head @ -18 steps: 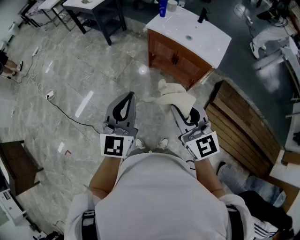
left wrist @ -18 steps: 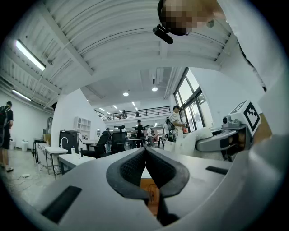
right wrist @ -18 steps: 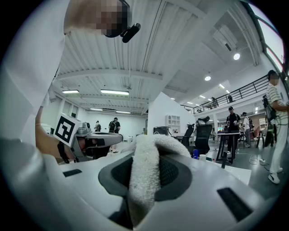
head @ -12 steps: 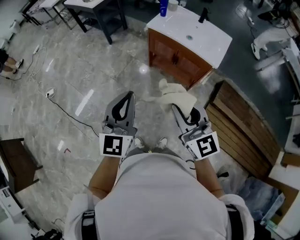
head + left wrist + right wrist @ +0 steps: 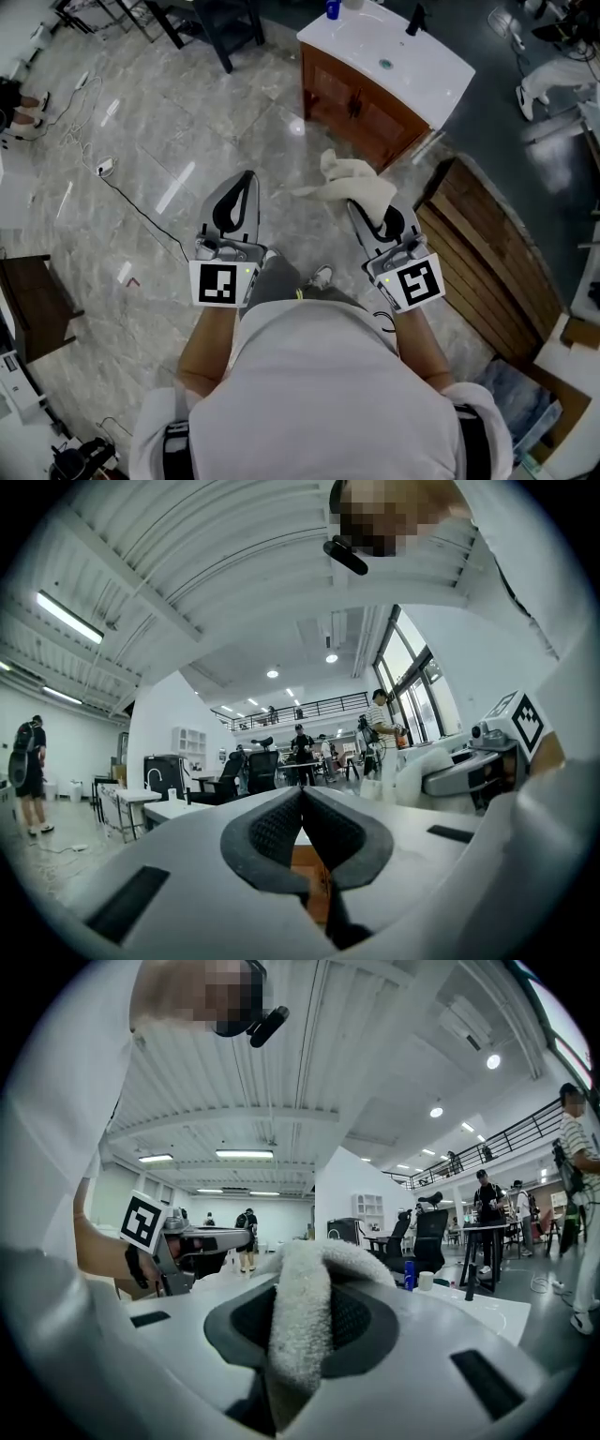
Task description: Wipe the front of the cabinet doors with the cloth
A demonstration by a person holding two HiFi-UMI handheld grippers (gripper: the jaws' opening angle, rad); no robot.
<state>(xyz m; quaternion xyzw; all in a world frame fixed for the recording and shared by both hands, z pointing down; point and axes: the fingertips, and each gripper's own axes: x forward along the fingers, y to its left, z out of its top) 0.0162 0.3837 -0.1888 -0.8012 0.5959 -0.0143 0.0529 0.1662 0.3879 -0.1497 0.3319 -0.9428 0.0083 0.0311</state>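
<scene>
A wooden vanity cabinet (image 5: 361,103) with two brown doors and a white sink top (image 5: 386,52) stands ahead on the marble floor. My right gripper (image 5: 357,202) is shut on a cream cloth (image 5: 353,184), which bunches and hangs forward of its tips, short of the doors. In the right gripper view the cloth (image 5: 302,1309) runs up between the jaws. My left gripper (image 5: 240,183) is held beside it, shut and empty, its dark pads (image 5: 272,830) pressed together.
Slatted wooden panels (image 5: 487,258) lie on the floor to the right. A black cable (image 5: 141,214) with a plug (image 5: 105,167) trails on the left. A blue bottle (image 5: 332,8) and a black tap (image 5: 415,19) stand on the sink top. Dark table legs (image 5: 206,23) stand behind.
The cabinet has slid up and slightly right in the head view. Both grippers sit a little higher in the frame, and the cloth stays gripped in the right one.
</scene>
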